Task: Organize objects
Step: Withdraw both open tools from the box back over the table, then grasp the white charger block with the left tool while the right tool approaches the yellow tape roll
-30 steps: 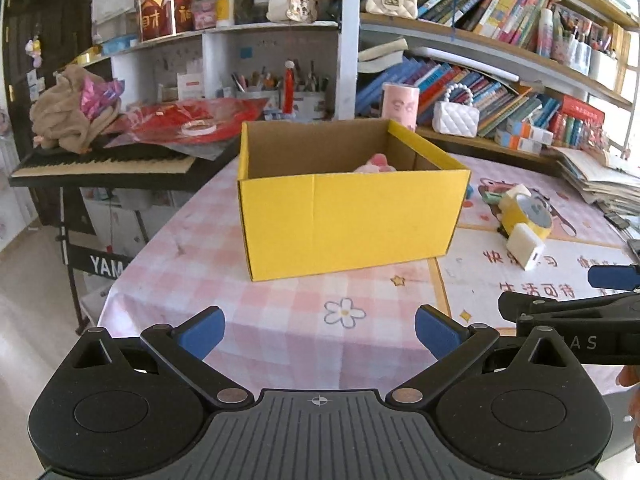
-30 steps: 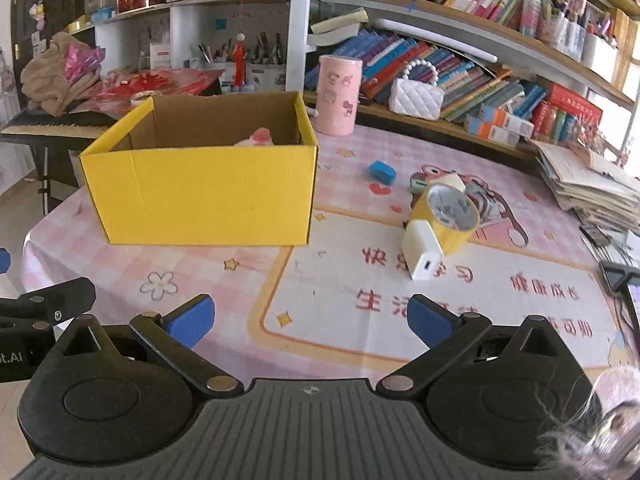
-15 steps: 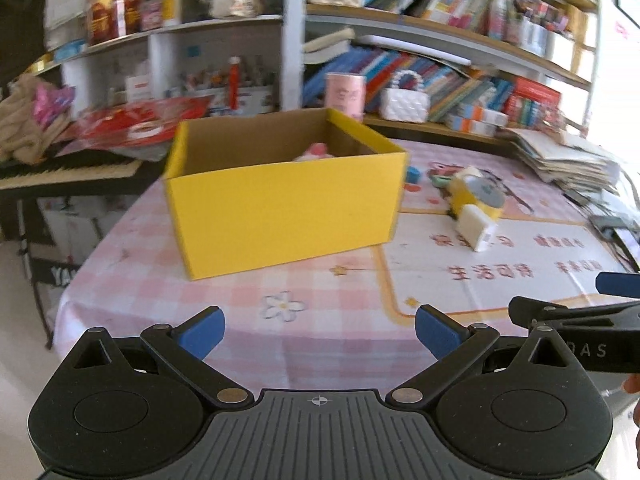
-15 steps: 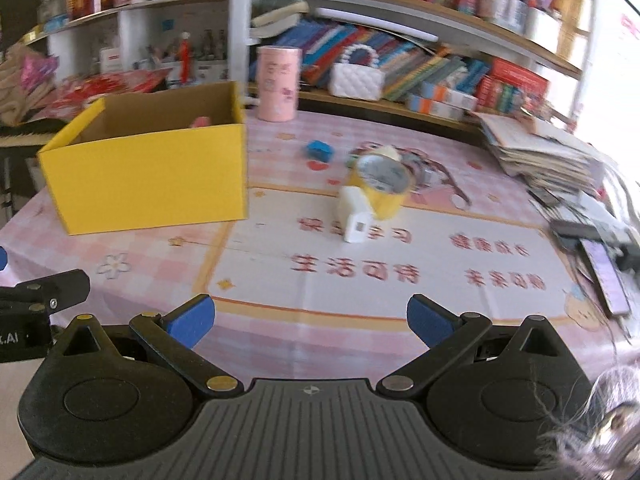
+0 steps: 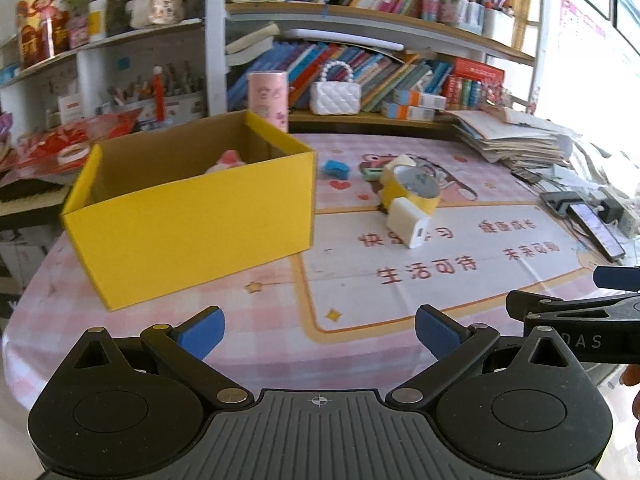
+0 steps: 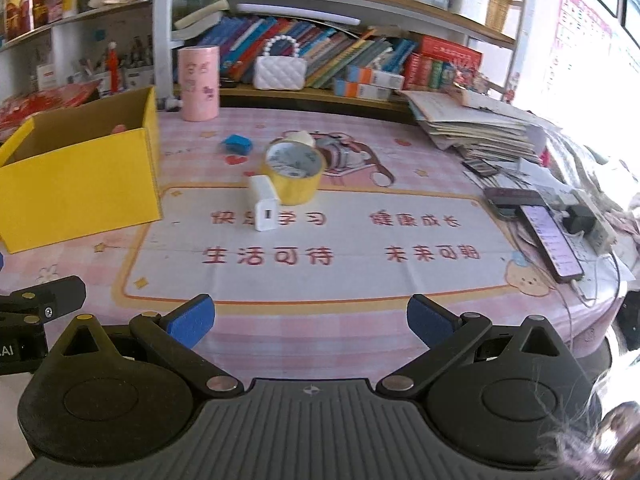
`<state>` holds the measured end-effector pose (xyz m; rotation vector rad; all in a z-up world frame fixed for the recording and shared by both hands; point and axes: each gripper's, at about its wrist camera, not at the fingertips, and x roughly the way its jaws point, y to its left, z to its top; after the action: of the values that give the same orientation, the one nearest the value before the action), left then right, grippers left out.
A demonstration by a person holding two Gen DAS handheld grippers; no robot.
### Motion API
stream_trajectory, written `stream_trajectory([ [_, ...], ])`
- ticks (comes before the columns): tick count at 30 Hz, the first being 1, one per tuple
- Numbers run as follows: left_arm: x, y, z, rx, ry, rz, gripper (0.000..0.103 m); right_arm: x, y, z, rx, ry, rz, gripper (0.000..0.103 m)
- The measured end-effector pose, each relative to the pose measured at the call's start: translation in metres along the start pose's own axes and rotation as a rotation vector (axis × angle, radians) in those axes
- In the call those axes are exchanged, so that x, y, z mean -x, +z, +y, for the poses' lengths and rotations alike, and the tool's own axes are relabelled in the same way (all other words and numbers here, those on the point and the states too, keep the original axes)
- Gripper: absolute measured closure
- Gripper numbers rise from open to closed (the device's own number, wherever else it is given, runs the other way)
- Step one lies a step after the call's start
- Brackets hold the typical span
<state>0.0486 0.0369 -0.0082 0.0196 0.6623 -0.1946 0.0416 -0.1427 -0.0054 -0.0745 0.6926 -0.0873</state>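
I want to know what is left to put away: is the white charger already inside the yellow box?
No, the white charger lies on the table mat against the yellow tape roll, well outside the yellow box.

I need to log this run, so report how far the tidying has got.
Done: one pink item already lies in the yellow box. In hand: nothing; the left gripper and the right gripper are both open and empty, hanging above the near table edge. Left: the white charger, the tape roll it touches, and the blue piece are on the table.
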Motion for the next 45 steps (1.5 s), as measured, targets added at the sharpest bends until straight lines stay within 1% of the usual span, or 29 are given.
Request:
stream_trajectory([
  [8, -0.019, 0.013, -0.018, -0.016, -0.016, 0.005, 0.001, -0.013, 0.009, -0.019, -0.006, -0.019, 0.005, 0.000],
  [17, -0.040, 0.029, -0.032, -0.003, 0.001, -0.014, 0.001, -0.038, 0.030, -0.036, 0.006, 0.003, 0.003, 0.000],
  [24, -0.063, 0.041, -0.043, 0.024, 0.031, 0.004, 0.001, -0.064, 0.049, -0.051, 0.034, 0.044, -0.001, 0.000],
  [28, -0.077, 0.048, -0.050, 0.039, 0.050, 0.016, 0.001, -0.082, 0.061, -0.061, 0.037, 0.083, -0.002, 0.000],
  [33, -0.096, 0.056, -0.058, 0.047, 0.062, 0.043, 0.001, -0.103, 0.075, -0.069, 0.052, 0.147, -0.003, 0.004],
  [35, -0.103, 0.060, -0.062, 0.047, 0.064, 0.053, 0.001, -0.111, 0.080, -0.072, 0.059, 0.170, -0.005, 0.009],
  [38, -0.113, 0.066, -0.067, 0.050, 0.069, 0.068, 0.001, -0.120, 0.087, -0.077, 0.065, 0.190, -0.006, 0.012],
  [43, -0.131, 0.073, -0.082, 0.017, 0.062, 0.103, 0.003, -0.139, 0.099, -0.091, 0.031, 0.220, 0.001, 0.012],
  [45, -0.138, 0.077, -0.089, 0.002, 0.047, 0.102, 0.007, -0.144, 0.104, -0.096, 0.014, 0.229, -0.006, 0.012],
])
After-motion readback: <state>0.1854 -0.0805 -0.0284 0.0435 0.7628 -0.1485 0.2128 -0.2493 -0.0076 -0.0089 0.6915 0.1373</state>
